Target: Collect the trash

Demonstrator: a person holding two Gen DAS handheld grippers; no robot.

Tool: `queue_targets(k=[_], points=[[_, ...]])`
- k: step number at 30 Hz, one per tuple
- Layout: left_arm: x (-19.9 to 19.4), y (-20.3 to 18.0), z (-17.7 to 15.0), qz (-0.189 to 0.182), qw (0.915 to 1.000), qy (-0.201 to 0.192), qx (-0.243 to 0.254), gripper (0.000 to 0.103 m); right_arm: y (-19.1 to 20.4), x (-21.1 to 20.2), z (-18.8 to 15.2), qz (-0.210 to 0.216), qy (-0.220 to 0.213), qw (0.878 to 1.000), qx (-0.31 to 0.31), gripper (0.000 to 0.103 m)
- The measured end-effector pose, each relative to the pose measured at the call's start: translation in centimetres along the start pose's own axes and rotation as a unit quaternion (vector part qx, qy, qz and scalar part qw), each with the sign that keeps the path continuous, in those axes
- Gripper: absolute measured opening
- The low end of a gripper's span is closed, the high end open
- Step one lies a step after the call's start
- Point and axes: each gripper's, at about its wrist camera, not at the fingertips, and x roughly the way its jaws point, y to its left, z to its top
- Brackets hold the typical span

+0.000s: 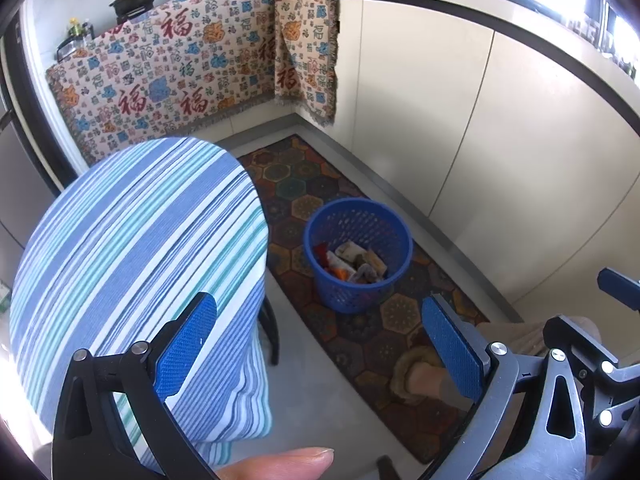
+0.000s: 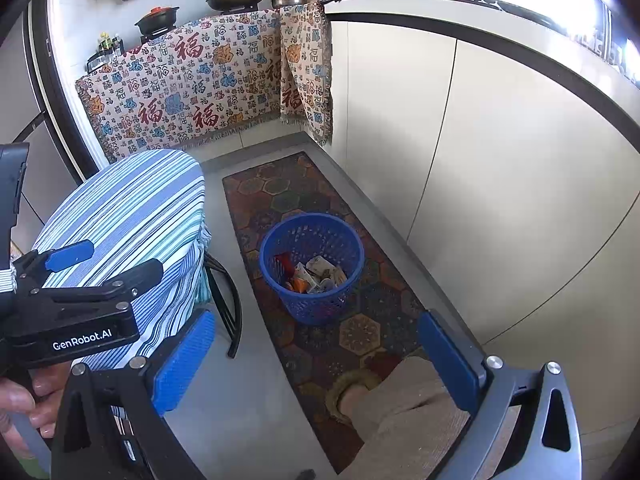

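A blue mesh basket (image 1: pixel 357 254) holding crumpled wrappers (image 1: pixel 354 261) stands on a patterned rug (image 1: pixel 400 312), beside a striped-cloth-covered round surface (image 1: pixel 136 264). Left gripper (image 1: pixel 320 354) and right gripper (image 2: pixel 316 360) hover above, fingers spread wide, empty.

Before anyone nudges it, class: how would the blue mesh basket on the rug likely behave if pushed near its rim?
The blue basket looks like thin perforated plastic holding only a few wrappers, so probably light. It narrows toward the base, so a rim push may tip it. The rug might snag sliding.

Basket on the rug, between table and cabinets.
The basket (image 2: pixel 312 268), with wrappers (image 2: pixel 316 274) in it, stands on the rug (image 2: pixel 360 332); the covered table (image 2: pixel 132 216) lies left, cabinets (image 2: pixel 480 152) right, draped counter (image 2: pixel 192 92) behind.
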Motion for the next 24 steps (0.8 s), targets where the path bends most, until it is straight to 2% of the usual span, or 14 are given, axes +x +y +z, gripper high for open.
queue_targets(k=[24], points=[[-0.03,0.04,0.02,0.004,1.0,-0.001,0.002,0.102,0.05,0.22,0.02,0.0,0.002,1.0,0.002,0.103]])
